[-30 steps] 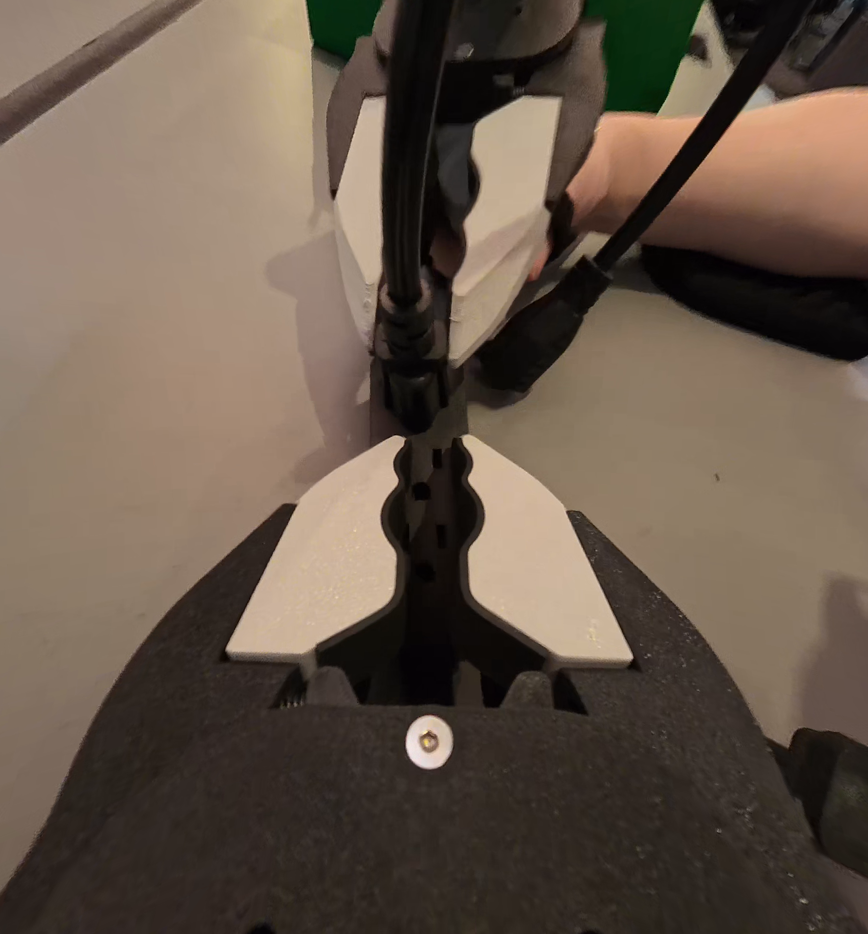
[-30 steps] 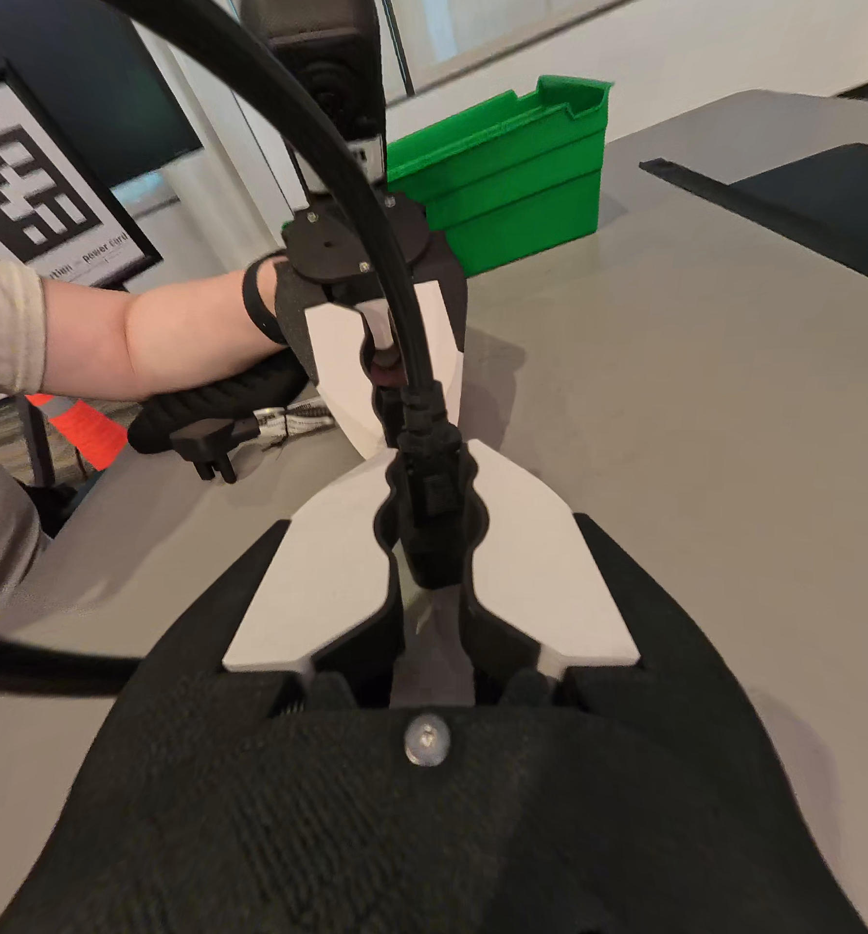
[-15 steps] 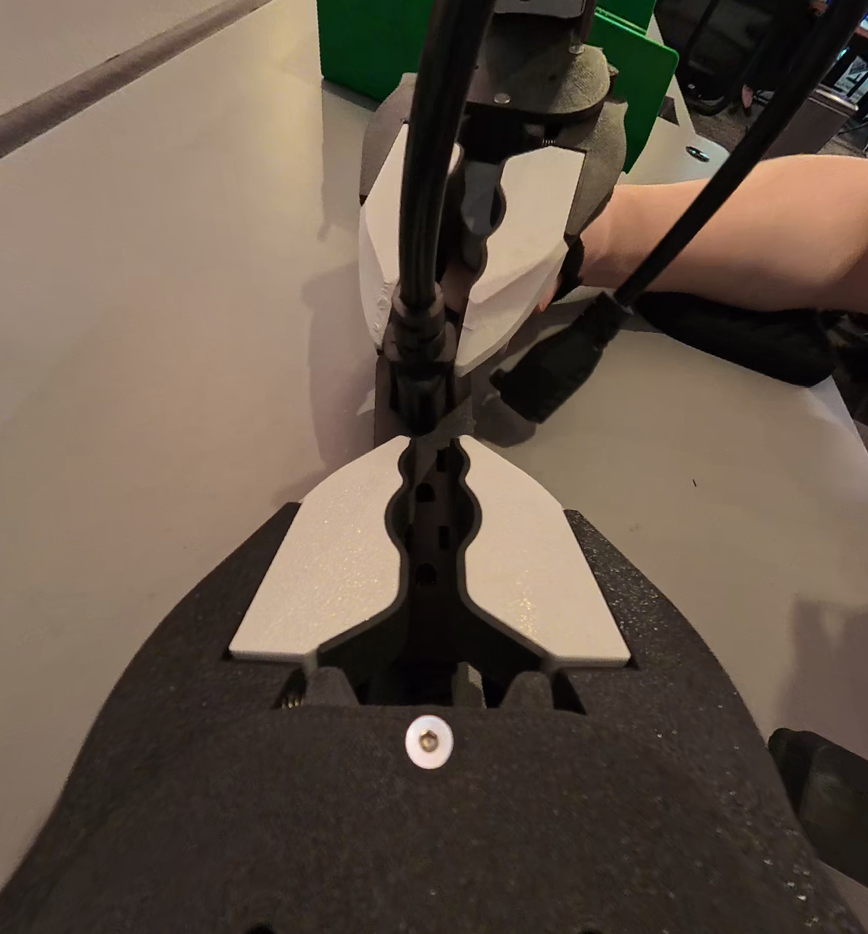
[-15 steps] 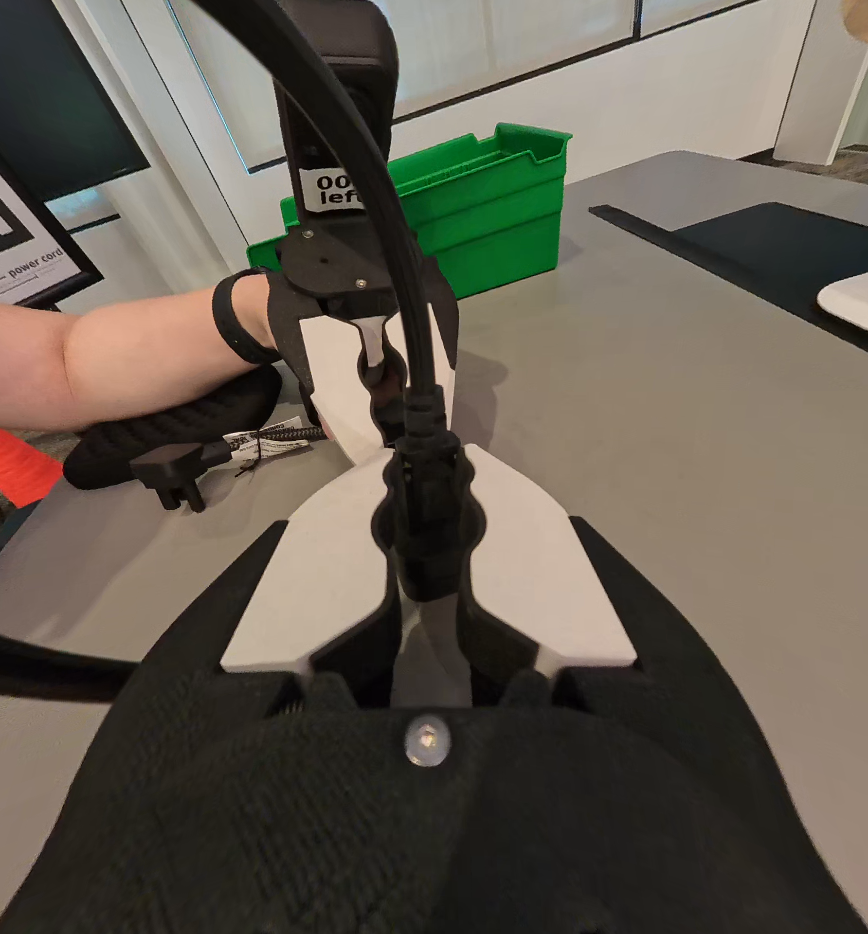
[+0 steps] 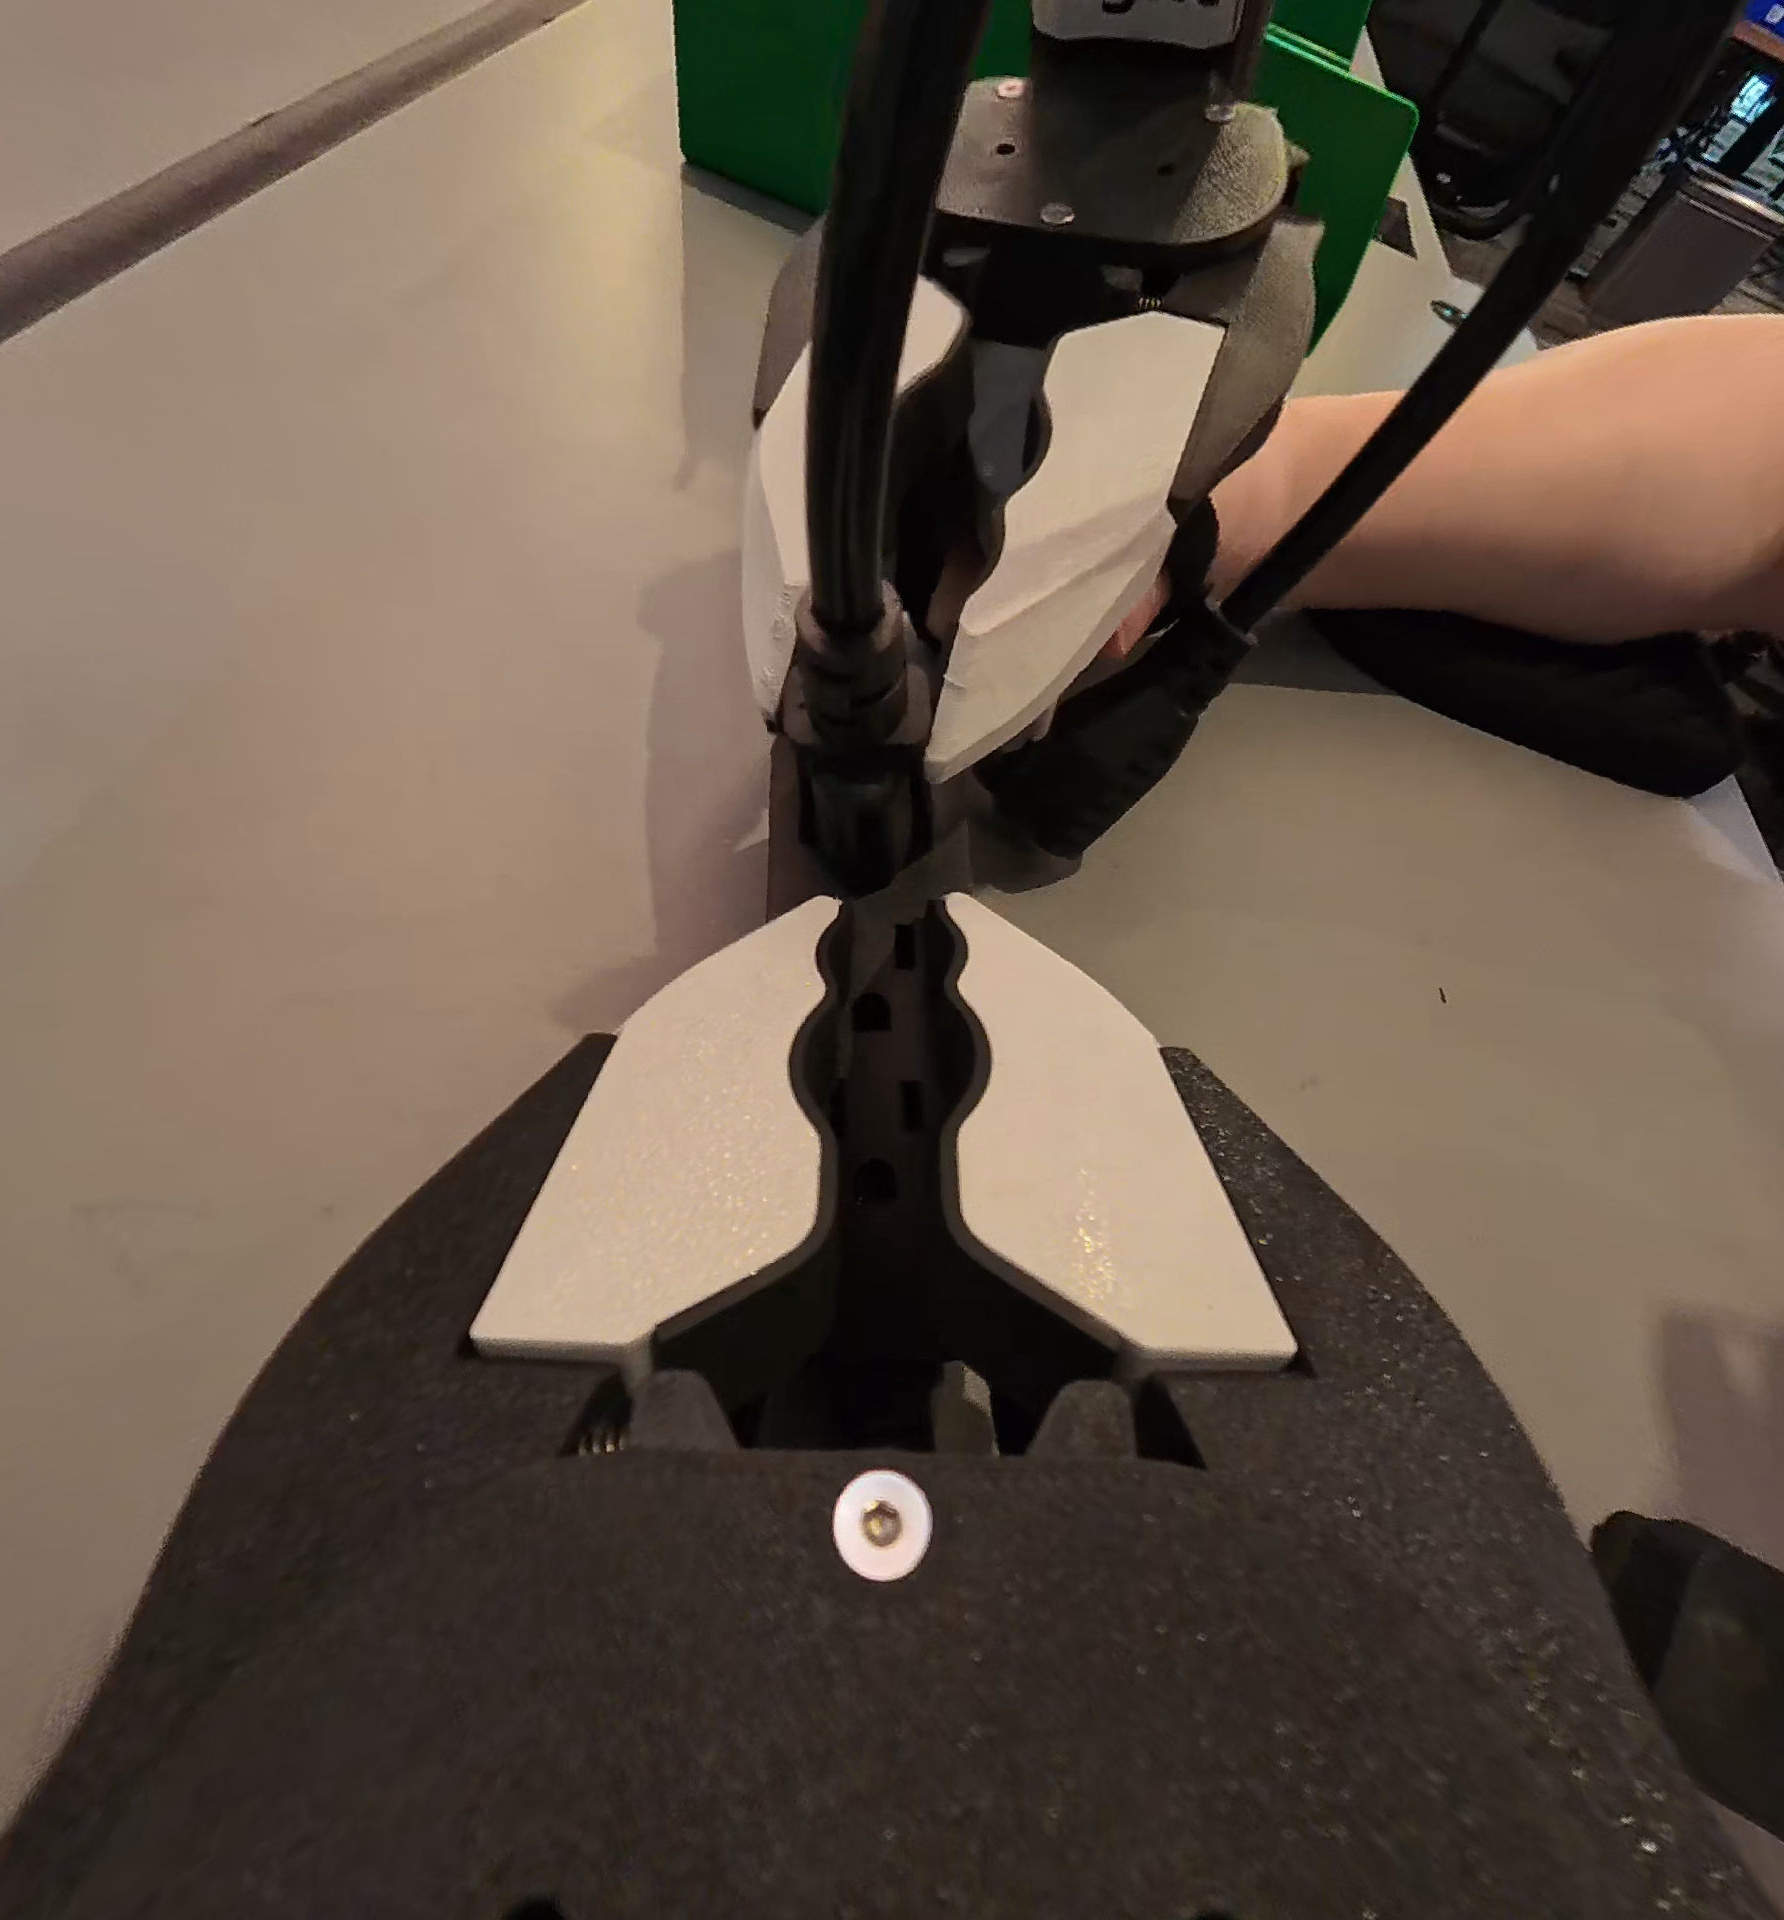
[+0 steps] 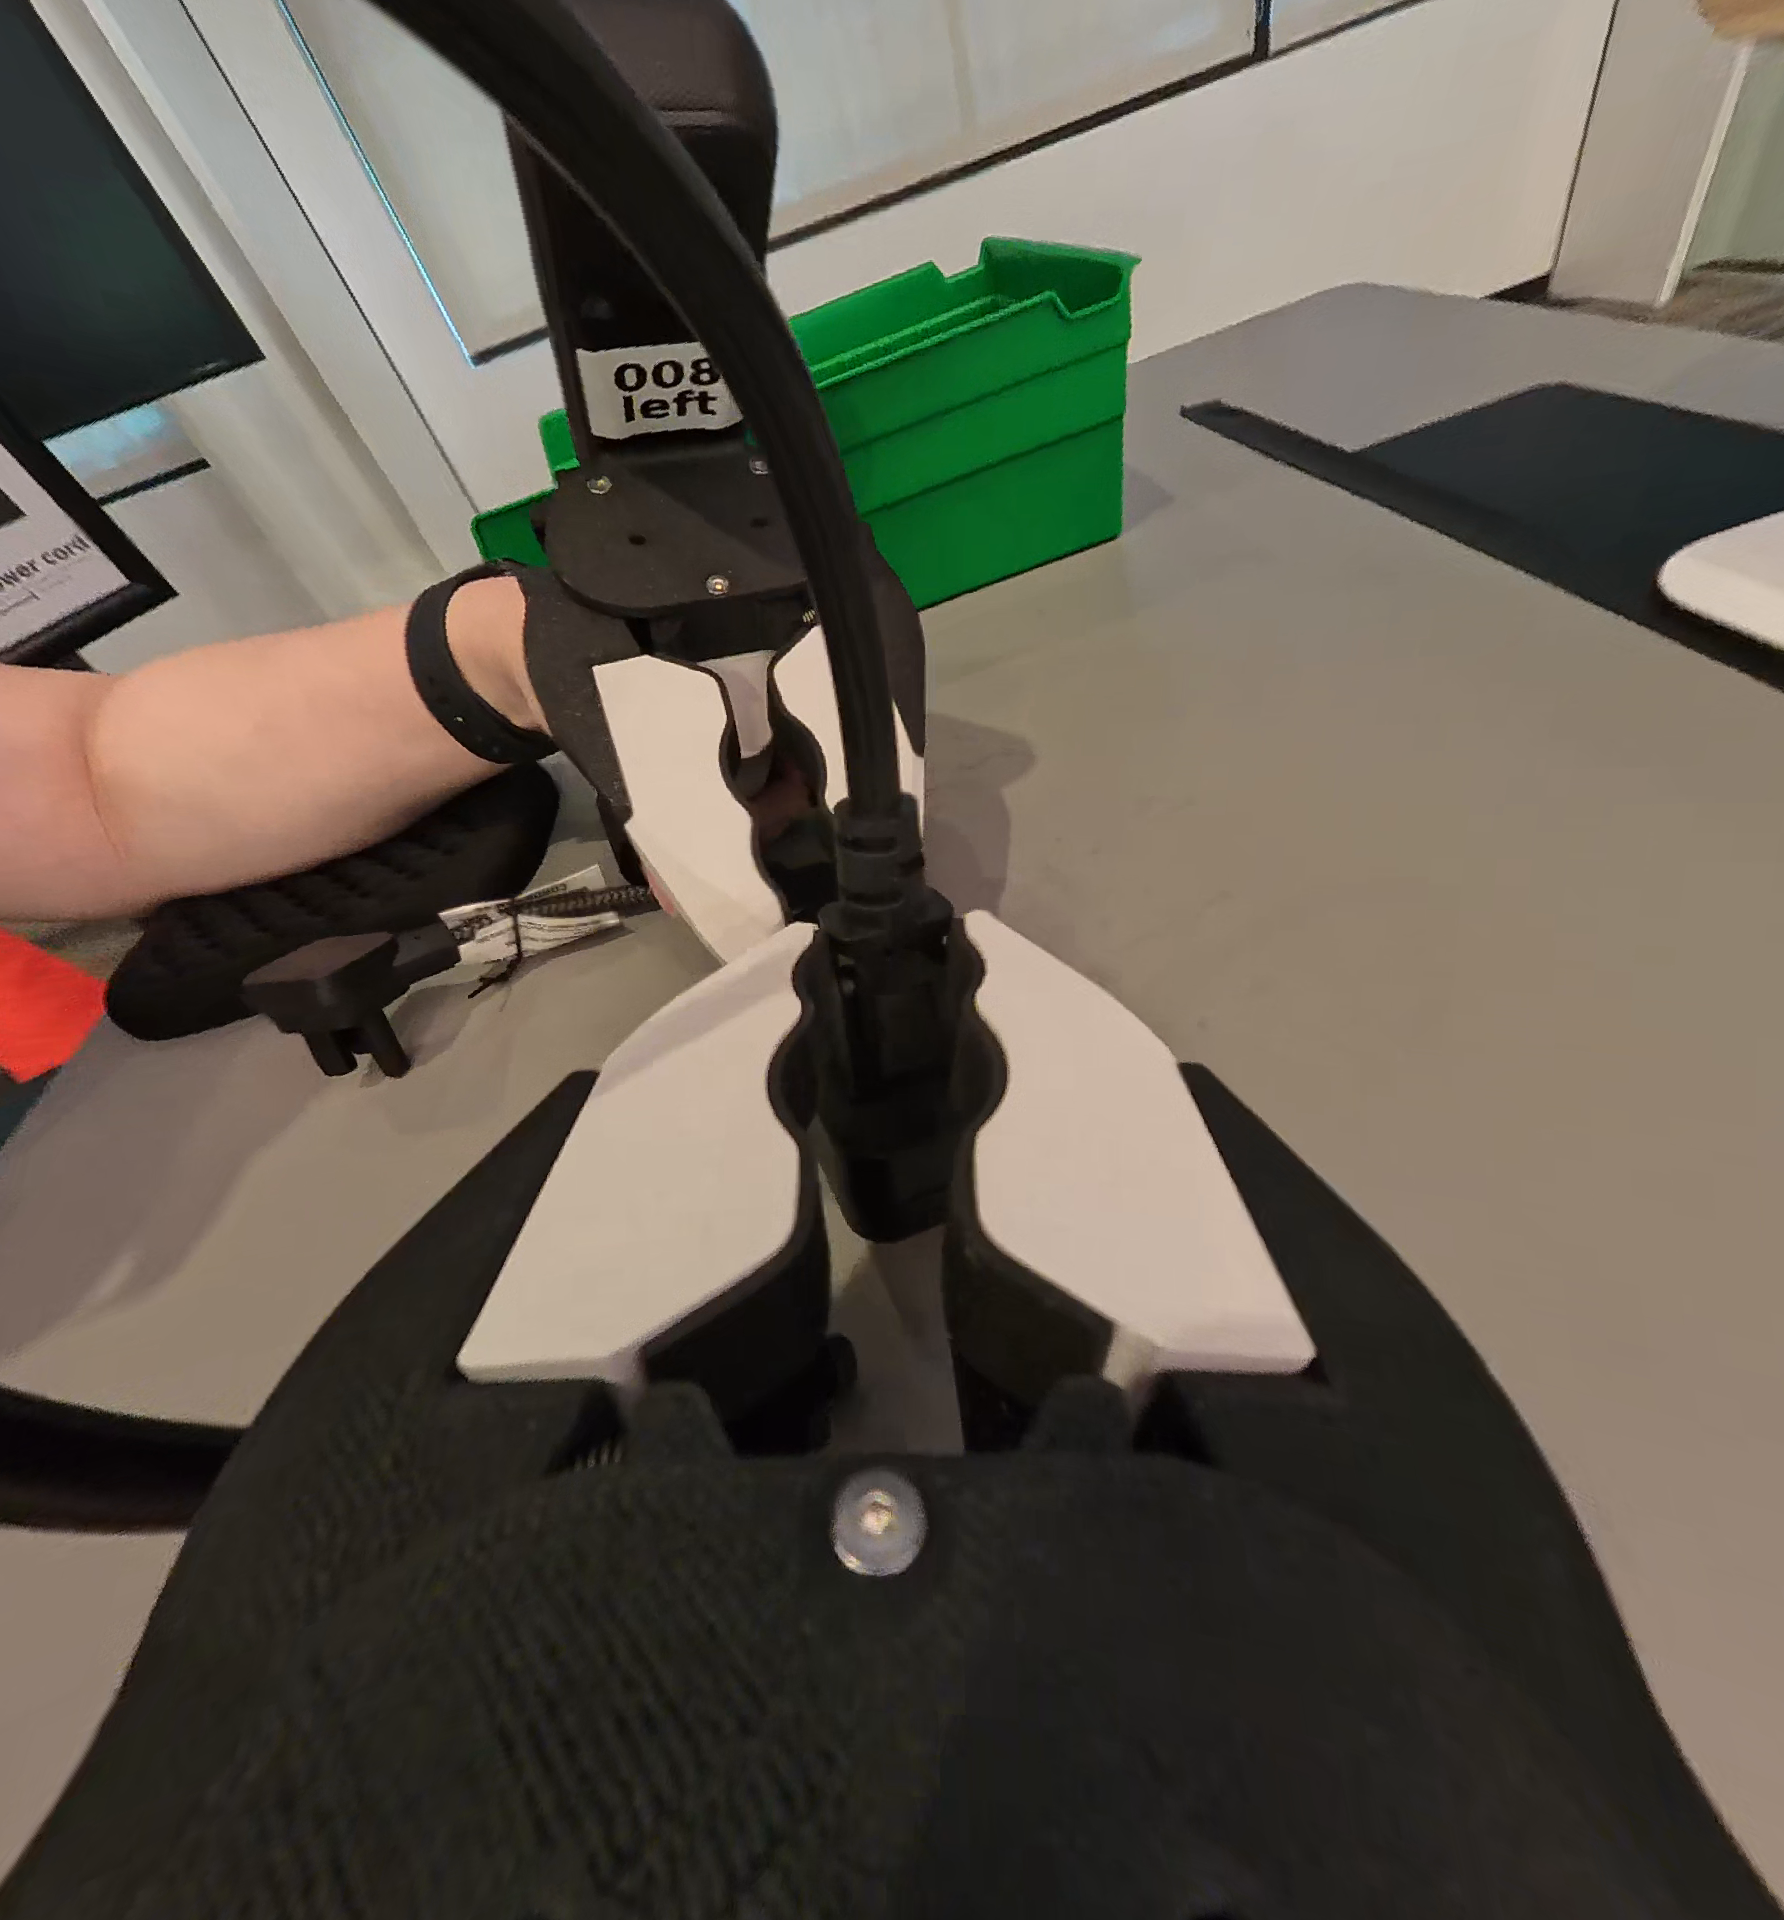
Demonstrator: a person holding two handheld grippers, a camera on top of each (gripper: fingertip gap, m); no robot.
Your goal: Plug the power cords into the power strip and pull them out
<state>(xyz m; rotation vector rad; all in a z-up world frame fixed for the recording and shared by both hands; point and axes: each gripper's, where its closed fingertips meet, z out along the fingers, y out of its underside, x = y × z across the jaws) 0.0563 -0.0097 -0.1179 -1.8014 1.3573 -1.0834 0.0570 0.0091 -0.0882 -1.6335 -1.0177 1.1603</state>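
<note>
Black ribbed plug (image 6: pixel 883 1070) clamped between the right gripper (image 6: pixel 888 940)'s smooth white fingers.
Left gripper (image 5: pixel 893 920) grips the slotted black power strip (image 5: pixel 883 1081) directly beneath that plug.

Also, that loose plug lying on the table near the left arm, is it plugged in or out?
Out: the plug lies on the table, prongs bare, in no socket.

Right wrist view: plug (image 6: pixel 893 1049) centre; left gripper (image 6: pixel 779 831) behind, 12 o'clock; bin (image 6: pixel 971 416) farther; loose plug (image 6: pixel 332 987) 9 o'clock, probably on table (image 6: pixel 1387 935).
</note>
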